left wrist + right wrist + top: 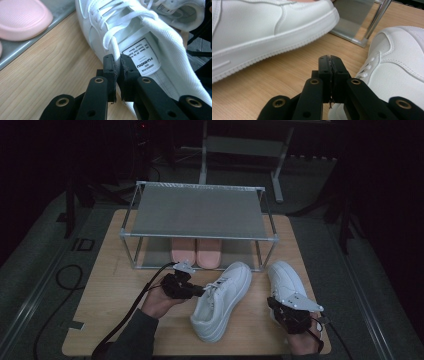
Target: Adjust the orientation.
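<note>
Left gripper (117, 65) pinching left sneaker (220, 301) collar; right gripper (331, 65) clamped on right sneaker (288, 285) edge. Both sneakers before shoe rack (197, 236), unshelved.

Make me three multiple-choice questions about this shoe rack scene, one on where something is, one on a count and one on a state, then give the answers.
1. Where are the pink slippers?
A. on the rack's top shelf
B. on the rack's lower shelf
C. on the floor

2. How many white sneakers stand on the table?
A. one
B. two
C. three

3. What is the left claw doing?
A. hanging open above the table
B. clamped on a slipper
C. shut on the left sneaker, at its inner edge by the laces

Answers: 1 B, the high view shows them under the top shelf of the rack. 2 B, the left sneaker and the right sneaker stand side by side. 3 C, the left gripper view shows white material pinched between the pads.
</note>
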Demonstrator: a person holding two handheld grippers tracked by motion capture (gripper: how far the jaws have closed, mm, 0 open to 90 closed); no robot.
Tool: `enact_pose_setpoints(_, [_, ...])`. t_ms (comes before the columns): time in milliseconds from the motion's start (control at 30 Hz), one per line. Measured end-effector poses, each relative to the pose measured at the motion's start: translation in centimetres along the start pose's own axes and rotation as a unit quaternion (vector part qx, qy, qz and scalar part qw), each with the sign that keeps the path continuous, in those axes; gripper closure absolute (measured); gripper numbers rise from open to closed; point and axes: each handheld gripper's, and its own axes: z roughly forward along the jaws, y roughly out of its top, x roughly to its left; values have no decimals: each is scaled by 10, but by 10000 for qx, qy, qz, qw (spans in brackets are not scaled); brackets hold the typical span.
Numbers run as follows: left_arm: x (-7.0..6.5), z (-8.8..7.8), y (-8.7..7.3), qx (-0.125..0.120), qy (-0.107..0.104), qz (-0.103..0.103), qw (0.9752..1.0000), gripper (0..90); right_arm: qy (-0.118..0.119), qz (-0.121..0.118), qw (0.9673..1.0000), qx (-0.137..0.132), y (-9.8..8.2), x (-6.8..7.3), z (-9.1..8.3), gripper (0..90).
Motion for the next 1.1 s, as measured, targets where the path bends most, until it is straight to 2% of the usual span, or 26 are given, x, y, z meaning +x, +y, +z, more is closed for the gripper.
enact_pose_setpoints(133, [-12,4,6,20,93,140,9999,845,-10,4,10000,-10,0,-1,0,877])
enact_pose_setpoints(367, [-28,14,15,55,62,319,9995,832,-7,-8,10000,1,0,-1,0,877])
enact_pose_setpoints(433, [-29,15,16,60,38,342,9994,817,-9,-4,10000,-1,0,-1,0,872])
enact_pose_setpoints(467, [-31,17,17,5,-73,334,9994,810,-14,-7,10000,-8,0,-1,0,867])
enact_pose_setpoints(633, [-34,20,18,-109,-263,352,9990,758,-49,11,10000,-10,0,-2,-1,844])
enact_pose_setpoints(700, [-35,18,18,-179,-246,346,9989,720,-52,10,10000,-14,0,-2,-1,840])
enact_pose_setpoints(767, [-33,6,20,-333,-161,313,9988,699,-59,14,10000,-18,0,-2,0,834])
enact_pose_setpoints(900, [-30,-6,20,-443,-56,295,9986,684,-75,14,10000,-28,1,-2,0,832])
enact_pose_setpoints(1100, [-24,-9,15,-391,113,264,9988,668,-162,31,9999,-42,2,-6,-4,835])
